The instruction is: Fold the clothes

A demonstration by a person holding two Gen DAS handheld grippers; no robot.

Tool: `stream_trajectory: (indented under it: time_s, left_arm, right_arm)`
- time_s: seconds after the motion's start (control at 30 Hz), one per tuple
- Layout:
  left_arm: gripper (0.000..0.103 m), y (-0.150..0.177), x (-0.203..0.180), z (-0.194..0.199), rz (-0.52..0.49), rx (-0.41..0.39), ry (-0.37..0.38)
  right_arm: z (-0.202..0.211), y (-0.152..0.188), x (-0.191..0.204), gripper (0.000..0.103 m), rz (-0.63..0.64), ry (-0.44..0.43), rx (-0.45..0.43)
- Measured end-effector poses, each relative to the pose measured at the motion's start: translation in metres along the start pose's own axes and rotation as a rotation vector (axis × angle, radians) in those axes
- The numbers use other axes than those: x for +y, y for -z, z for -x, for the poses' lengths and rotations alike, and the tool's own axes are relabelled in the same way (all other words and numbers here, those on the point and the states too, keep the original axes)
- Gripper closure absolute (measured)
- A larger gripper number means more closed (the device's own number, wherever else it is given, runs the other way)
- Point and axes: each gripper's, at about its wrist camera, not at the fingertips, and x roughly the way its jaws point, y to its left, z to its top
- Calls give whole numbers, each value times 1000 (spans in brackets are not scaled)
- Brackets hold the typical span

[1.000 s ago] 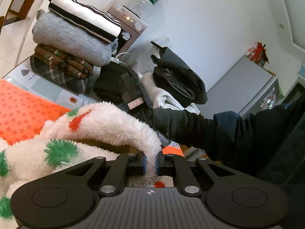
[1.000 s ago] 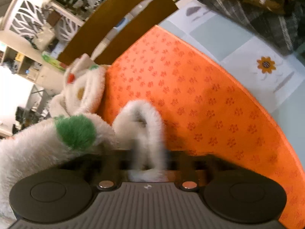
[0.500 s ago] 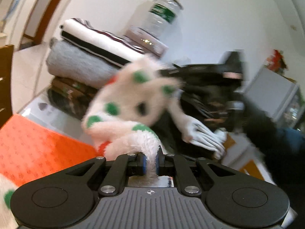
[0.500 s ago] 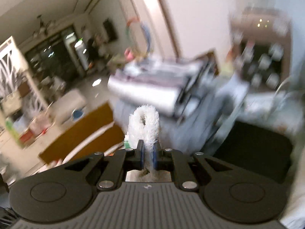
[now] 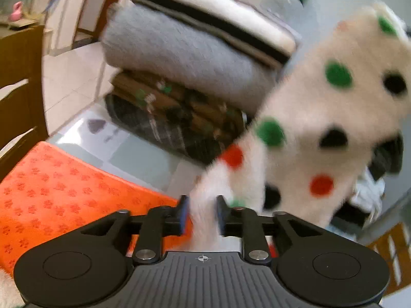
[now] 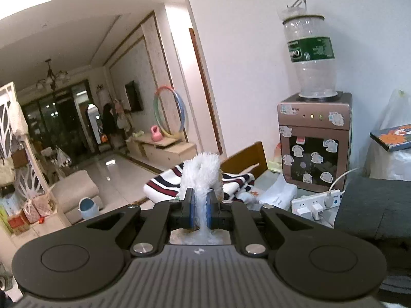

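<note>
A fluffy white garment with green, red and black dots hangs in the air at the right of the left wrist view, blurred by motion. My left gripper is shut on its lower edge. My right gripper is shut on another tuft of the same white garment, held high above the table. The orange mat lies below at the left. A pile of folded clothes stands behind it.
The striped top of the folded pile shows below the right gripper. A water dispenser with a bottle stands against the wall, a power strip beside it. A wooden chair is at the left edge.
Both grippers have lifted the fluffy garment off the orange mat. The right gripper swung from facing the mat to facing the room. The garment now hangs spread between them.
</note>
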Motion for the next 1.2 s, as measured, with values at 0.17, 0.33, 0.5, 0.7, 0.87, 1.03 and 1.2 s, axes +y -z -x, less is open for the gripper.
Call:
stream_trajectory:
  time_s: [0.17,0.33,0.5,0.7,0.87,1.03,1.2]
  left_arm:
    - [36,-23,3,72,84,-141,54]
    - [31,-25,7,150,107,-209,63]
    - [24,-1,8,228,146,-283,72]
    - [22,45,15,297,182,-328,28]
    - [22,83,34,330,239,-305,-45]
    - [22,114,45,352,229,-253,-116]
    - [21,126,43,360,184,-186,-138]
  right_arm:
    - [23,-3,25,93,3,-48,-19]
    - [55,-2,74,93,22,-139,-33]
    - [90,4,138,93,67,-252,-26]
    - [112,50,236,93,194,-385,79]
    - [111,135,310,92,327,-435,236]
    - [120,233,358,92,364,-416,345]
    - [129,305,361,84,306,-405,382]
